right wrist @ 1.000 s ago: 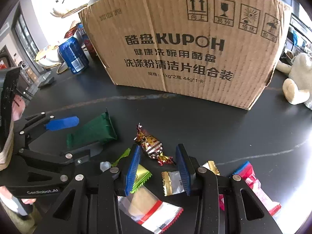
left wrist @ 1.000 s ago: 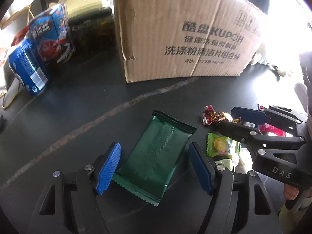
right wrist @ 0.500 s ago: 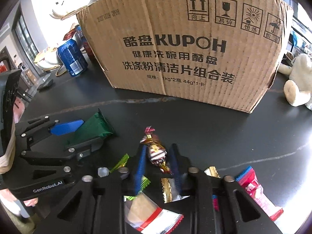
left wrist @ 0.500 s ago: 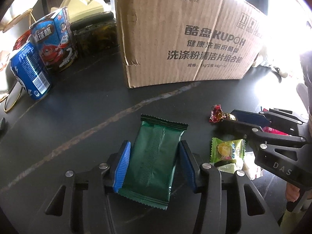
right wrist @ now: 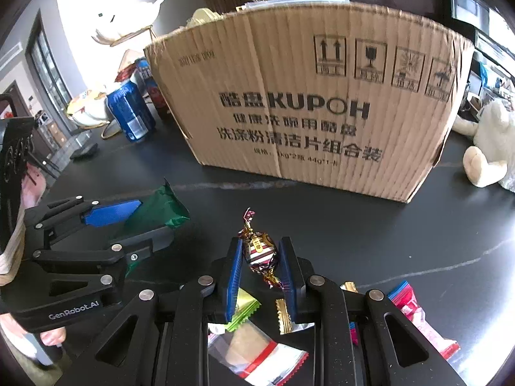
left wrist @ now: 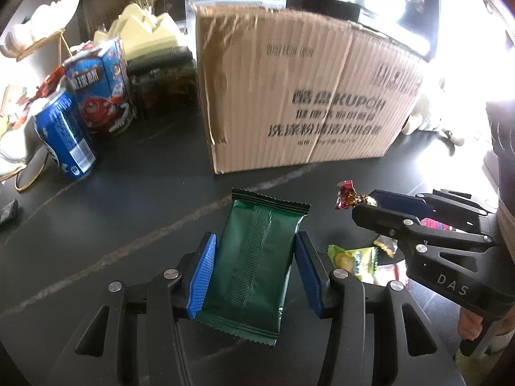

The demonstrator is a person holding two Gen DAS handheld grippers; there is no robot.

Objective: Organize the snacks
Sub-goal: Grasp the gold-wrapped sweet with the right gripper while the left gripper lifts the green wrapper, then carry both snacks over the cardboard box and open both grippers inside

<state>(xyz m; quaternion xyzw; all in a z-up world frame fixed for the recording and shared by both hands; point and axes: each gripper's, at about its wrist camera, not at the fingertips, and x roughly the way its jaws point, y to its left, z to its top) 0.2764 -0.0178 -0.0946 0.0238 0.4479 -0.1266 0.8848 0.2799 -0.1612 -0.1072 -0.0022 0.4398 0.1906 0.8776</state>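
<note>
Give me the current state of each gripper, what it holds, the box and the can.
Left gripper: shut on green packet.
Green packet: clamped by its long sides.
Right gripper: shut on foil candy.
Foil candy: pinched, twist ends free.
Cardboard box: upright, interior hidden.
Blue can: standing upright.

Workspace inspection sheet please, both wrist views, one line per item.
Surface: dark tabletop with pale veins.
Job's things: green foil snack packet between the left tongs; striped foil twist-wrapped candy between the right tongs; brown corrugated cardboard box behind.
Clutter: loose wrapped snacks; blue drink can; blue snack carton.
Grippers: left tongs shut on the packet; right tongs shut on the candy.
Cables: nothing seen.
Surroundings: white plush toy.
</note>
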